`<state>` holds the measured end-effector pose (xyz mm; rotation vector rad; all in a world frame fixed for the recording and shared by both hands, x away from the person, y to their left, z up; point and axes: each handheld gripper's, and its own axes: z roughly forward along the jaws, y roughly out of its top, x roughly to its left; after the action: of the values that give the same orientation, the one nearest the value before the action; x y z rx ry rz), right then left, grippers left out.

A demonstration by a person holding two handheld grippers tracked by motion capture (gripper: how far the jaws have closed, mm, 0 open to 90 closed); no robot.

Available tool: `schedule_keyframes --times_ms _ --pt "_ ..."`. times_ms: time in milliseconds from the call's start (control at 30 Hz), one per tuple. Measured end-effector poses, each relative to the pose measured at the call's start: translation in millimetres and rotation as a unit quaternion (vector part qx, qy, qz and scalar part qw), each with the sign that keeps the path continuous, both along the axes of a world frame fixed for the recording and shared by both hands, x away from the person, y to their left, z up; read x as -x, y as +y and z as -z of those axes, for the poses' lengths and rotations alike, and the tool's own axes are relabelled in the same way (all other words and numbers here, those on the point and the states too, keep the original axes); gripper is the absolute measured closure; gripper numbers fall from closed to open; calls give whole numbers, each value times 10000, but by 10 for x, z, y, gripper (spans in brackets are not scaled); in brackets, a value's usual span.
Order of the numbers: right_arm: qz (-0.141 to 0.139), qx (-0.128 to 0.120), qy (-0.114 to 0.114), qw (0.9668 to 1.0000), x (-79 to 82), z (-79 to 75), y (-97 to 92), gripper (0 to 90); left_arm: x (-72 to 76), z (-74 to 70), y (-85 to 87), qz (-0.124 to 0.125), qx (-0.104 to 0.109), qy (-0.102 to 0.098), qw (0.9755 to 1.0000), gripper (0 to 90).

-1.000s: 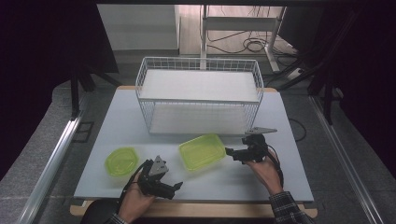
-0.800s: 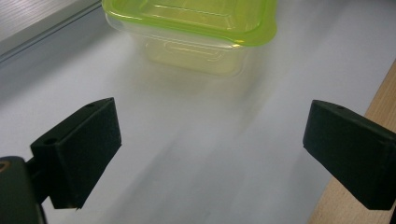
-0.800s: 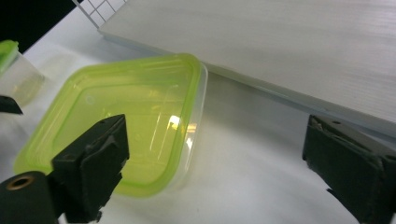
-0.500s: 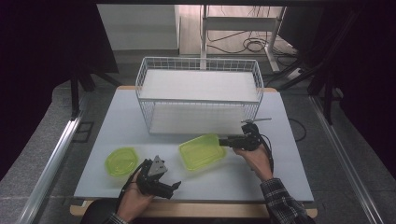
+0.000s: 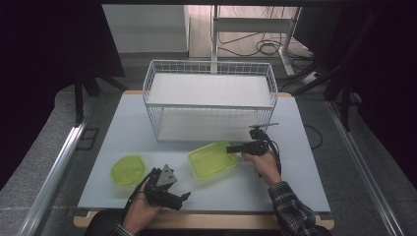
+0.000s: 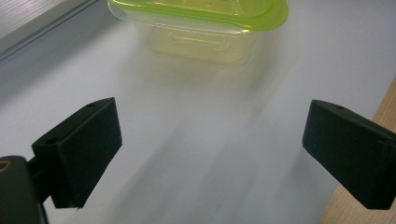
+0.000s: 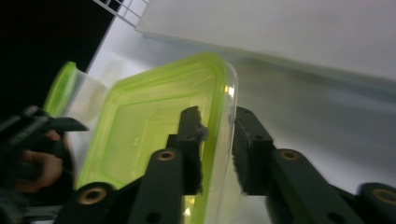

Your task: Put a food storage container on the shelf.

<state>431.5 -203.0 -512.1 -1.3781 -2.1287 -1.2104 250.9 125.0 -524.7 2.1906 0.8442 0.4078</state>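
Table (image 5: 305, 162) and wire basket (image 5: 209, 105) are seen from the high view, with a rectangular green container (image 5: 212, 160) lying just in front of the basket and a round green container (image 5: 128, 170) well apart to its left. The right gripper (image 5: 235, 148), which a second ago was held off the rectangular container's right edge, has been brought leftward onto that edge; its jaws have just been closing, and the rim is now between them. The rectangular container itself has not been shifted on the table. The left gripper (image 5: 172, 194) is held at the near edge, as before, between the two containers and touching neither. In the left gripper view, the left gripper (image 6: 210, 140) is seen with its jaws spread wide over bare table, nothing between them, and a lidded green container (image 6: 205, 23) stands farther off, well beyond the fingertips. In the right gripper view, the right gripper (image 7: 217, 133) is shown clamped on the rectangular container (image 7: 149, 130): one pad is laid inside the rim, the other outside the clear wall, and the edge is pinched between them.
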Motion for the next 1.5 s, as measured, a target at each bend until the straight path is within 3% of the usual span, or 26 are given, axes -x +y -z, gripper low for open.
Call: schedule_keyframes --times_ms 133,333,367,567,733,1300,1500 --pt "-16 -59 146 9999 18 -38 -21 793 4 -6 1 7 -7 -15 10000 47" --pt "11 -91 -2 10000 90 -138 -23 794 7 -19 17 -10 39 -48 10000 47" --pt "64 -222 -43 9997 114 -185 -41 794 8 -23 21 -8 58 -53 10000 47" --pt "192 -432 -169 9987 164 -315 -99 794 8 -24 25 6 91 -43 9999 46" --pt "267 -506 -256 9980 203 -417 -144 793 8 -22 26 24 118 -49 9999 44" --pt "396 -715 -495 9954 292 -803 -212 793 15 -6 -7 98 82 -54 9999 42" --pt "415 -835 -482 9945 294 -961 -211 793 15 -6 -4 95 103 -45 9999 42"
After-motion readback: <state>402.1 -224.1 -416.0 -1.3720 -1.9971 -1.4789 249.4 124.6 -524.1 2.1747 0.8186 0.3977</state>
